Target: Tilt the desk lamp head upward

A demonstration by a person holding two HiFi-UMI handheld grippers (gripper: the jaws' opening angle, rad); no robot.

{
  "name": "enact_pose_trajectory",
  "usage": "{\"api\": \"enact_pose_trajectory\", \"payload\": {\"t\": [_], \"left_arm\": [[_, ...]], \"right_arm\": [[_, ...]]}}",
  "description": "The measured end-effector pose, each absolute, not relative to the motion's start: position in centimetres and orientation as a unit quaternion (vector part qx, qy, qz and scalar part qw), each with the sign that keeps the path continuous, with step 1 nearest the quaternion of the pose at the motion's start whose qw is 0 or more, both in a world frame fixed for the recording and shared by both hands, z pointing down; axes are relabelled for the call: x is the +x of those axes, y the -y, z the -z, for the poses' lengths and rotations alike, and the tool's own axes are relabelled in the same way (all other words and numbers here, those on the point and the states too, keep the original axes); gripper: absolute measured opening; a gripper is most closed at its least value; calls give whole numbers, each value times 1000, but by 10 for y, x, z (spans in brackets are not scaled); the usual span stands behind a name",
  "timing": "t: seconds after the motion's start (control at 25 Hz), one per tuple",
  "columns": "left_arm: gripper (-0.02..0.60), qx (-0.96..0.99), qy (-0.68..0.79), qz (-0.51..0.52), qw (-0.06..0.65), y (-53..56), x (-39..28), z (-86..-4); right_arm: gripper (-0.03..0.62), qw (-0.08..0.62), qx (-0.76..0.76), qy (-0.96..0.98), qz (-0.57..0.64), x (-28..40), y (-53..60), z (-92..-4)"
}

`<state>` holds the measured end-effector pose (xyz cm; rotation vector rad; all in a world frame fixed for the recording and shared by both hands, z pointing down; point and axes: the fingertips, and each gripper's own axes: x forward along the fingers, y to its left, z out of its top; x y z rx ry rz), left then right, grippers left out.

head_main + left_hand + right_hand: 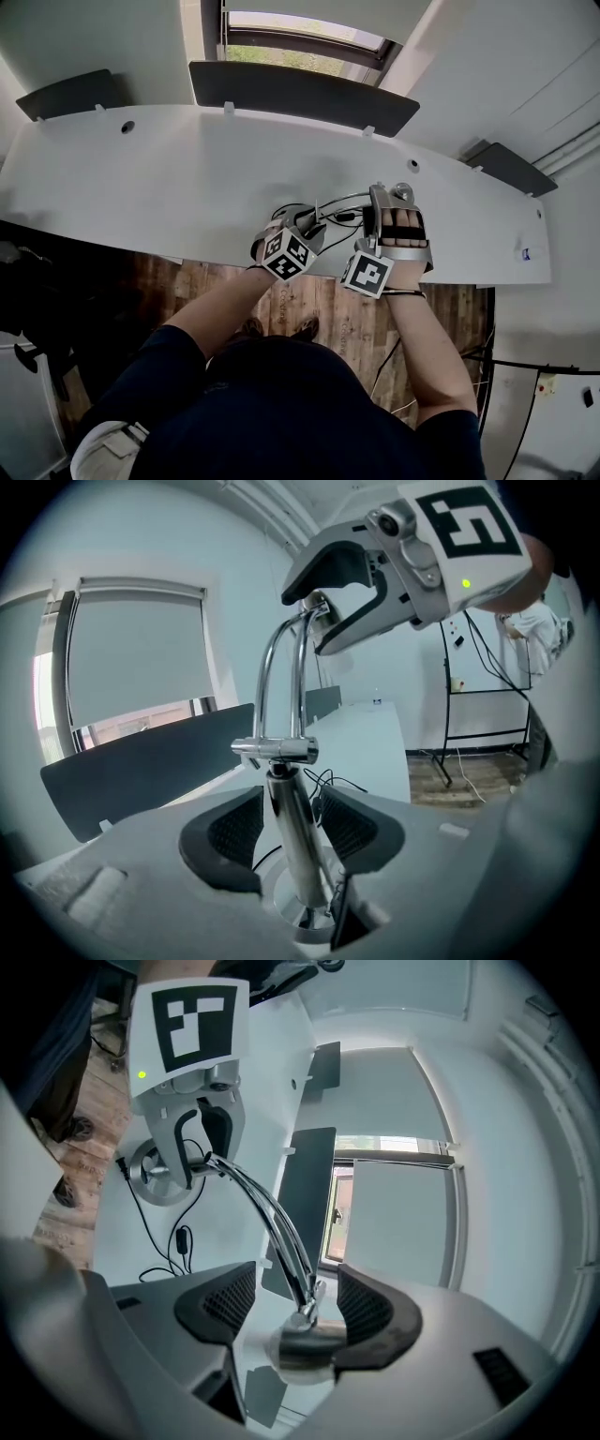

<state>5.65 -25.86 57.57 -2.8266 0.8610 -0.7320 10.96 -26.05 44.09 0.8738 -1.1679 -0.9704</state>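
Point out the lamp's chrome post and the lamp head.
chrome post (292,833): left gripper view, middle of its shaft.
lamp head (302,1346): right gripper view, side of its metal shade.

Daylight came from the window (300,37) at the head view's top; the white counter (141,178) was bright, the floor (314,314) beneath dim. Both gripper views bowed heavily, corners black, lower foregrounds blurred; the chrome lamp (291,836) glinted.

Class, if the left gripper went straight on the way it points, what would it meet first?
The lamp post: it stands between the left gripper's open jaws, apparently touching neither side, so it would likely be met almost at once.
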Motion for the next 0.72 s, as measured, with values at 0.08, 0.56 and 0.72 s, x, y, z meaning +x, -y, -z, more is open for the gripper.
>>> {"api": "enact_pose_trajectory", "payload": {"t": [0.08,0.56,0.72], "left_arm": [[176,-928,-286,233,46,255,49,-569],[175,-954,-267,135,13,181,19,-472],[170,-963,-257,81,8,156,14,-426]], "right_arm": [[276,629,393,519,425,110,248,-434],[184,440,504,698,257,89,168,-413],[95,344,524,759,179,81,156,-407]]}}
